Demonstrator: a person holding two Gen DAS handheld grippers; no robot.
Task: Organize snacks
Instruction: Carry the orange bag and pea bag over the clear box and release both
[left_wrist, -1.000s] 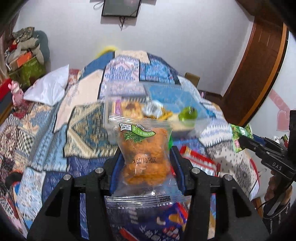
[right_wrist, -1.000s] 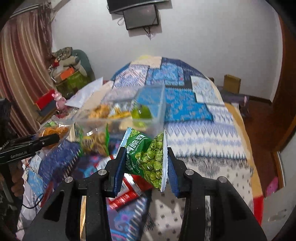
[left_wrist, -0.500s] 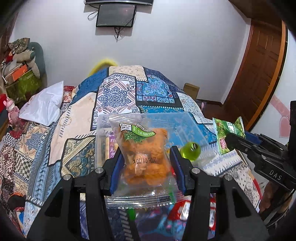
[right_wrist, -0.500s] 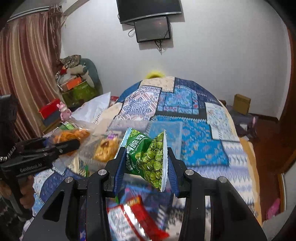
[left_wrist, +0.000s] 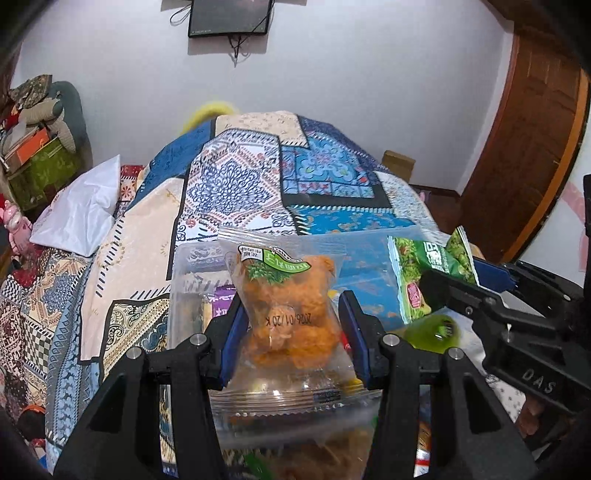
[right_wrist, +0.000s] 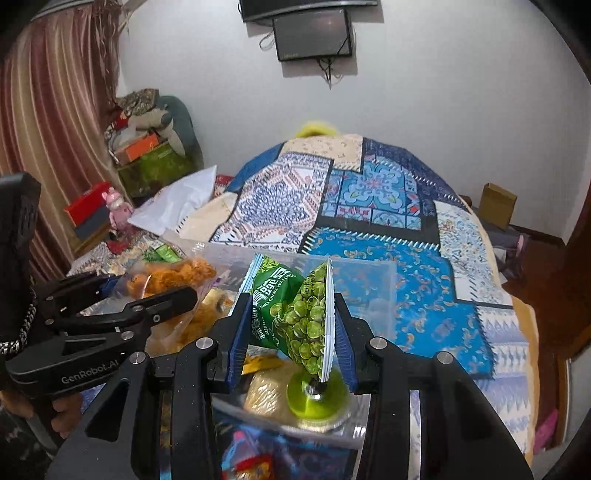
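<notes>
My left gripper is shut on a clear bag of orange fried snacks with a green label, held above a clear plastic box on the bed. My right gripper is shut on a green pea packet, held above the same box. The pea packet and right gripper show at the right of the left wrist view. The orange bag and left gripper show at the left of the right wrist view. The box holds a green jelly cup and other packets.
A patchwork quilt covers the bed. A white pillow lies at its left. Loose snack packets lie on the quilt in front of the box. Boxes and toys are stacked at the far left. A wooden door is at the right.
Both grippers have moved forward and up with their packets, from short of the box to over it. The two grippers are closer together now.
</notes>
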